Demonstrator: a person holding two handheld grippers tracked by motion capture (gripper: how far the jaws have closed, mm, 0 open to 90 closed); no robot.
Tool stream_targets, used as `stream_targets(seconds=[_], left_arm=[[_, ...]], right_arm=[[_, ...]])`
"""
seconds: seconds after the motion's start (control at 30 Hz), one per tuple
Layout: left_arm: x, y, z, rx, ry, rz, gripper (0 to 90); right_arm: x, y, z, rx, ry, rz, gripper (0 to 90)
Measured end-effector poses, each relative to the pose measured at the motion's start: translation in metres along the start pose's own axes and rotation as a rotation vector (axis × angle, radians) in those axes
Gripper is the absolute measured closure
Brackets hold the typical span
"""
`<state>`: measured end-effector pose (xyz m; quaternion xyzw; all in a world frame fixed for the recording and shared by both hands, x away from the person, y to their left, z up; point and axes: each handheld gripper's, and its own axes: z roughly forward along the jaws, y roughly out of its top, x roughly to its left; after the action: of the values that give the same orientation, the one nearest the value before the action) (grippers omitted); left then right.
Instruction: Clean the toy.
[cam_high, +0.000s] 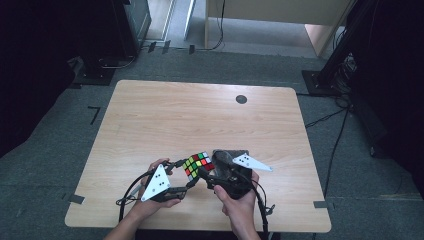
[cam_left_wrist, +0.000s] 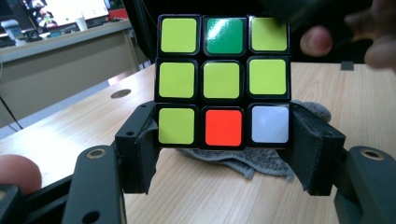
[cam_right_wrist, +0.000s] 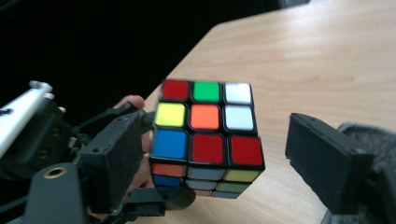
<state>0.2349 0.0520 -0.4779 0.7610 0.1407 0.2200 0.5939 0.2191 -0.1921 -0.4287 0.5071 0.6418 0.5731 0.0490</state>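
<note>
The left tongs (cam_left_wrist: 224, 154) clamp the multicoloured plastic puzzle cube (cam_left_wrist: 223, 81) by its bottom layer; the right tongs (cam_right_wrist: 219, 154) straddle it, spread wide, pads clear.

Light wood table (cam_high: 150, 120), dark round grommet hole (cam_high: 241, 99) up at about 1 o'clock, grey cloth (cam_left_wrist: 261, 161) lying around 6 o'clock.
</note>
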Motion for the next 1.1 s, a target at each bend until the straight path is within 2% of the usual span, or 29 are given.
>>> stream_targets(seconds=[0.13,0.2,0.27,0.37,0.47,0.57,0.67,0.87,0.93,1.03,1.1], left_arm=[[-0.006,0.002,0.001,-0.019,0.001,0.020,34.6],[-0.008,0.002,0.002,-0.013,0.009,0.022,34.6],[-0.007,0.002,0.004,-0.010,-0.001,0.008,34.5],[-0.009,0.003,0.006,0.011,0.004,0.010,33.8],[-0.011,0.004,0.008,0.015,0.021,0.018,31.9],[-0.013,0.006,0.009,0.020,0.025,0.022,30.4],[-0.011,0.006,0.007,0.021,0.010,0.013,32.4],[-0.011,0.006,0.006,0.020,0.012,0.014,33.8],[-0.009,0.006,0.005,0.017,0.017,0.005,34.4],[-0.002,0.005,0.001,0.015,0.027,-0.024,34.5],[0.005,0.004,-0.002,0.011,0.040,-0.047,34.5]], right_arm=[[0.001,-0.004,0.006,0.028,-0.005,0.022,21.8],[0.004,-0.005,0.006,0.026,0.008,0.023,33.2],[0.010,-0.006,0.004,0.019,-0.029,-0.003,33.9],[0.017,-0.008,0.004,0.010,-0.094,-0.055,34.3],[0.021,-0.010,0.005,0.006,-0.124,-0.080,34.3],[0.025,-0.013,0.008,0.025,-0.146,-0.112,34.3],[0.029,-0.015,0.009,0.022,-0.163,-0.135,34.3],[0.027,-0.014,0.010,0.037,-0.146,-0.133,33.1],[0.025,-0.012,0.009,0.032,-0.123,-0.133,26.3],[0.027,-0.006,0.002,-0.004,-0.089,-0.139,17.3],[0.025,0.001,-0.008,-0.056,-0.061,-0.134,15.1]])
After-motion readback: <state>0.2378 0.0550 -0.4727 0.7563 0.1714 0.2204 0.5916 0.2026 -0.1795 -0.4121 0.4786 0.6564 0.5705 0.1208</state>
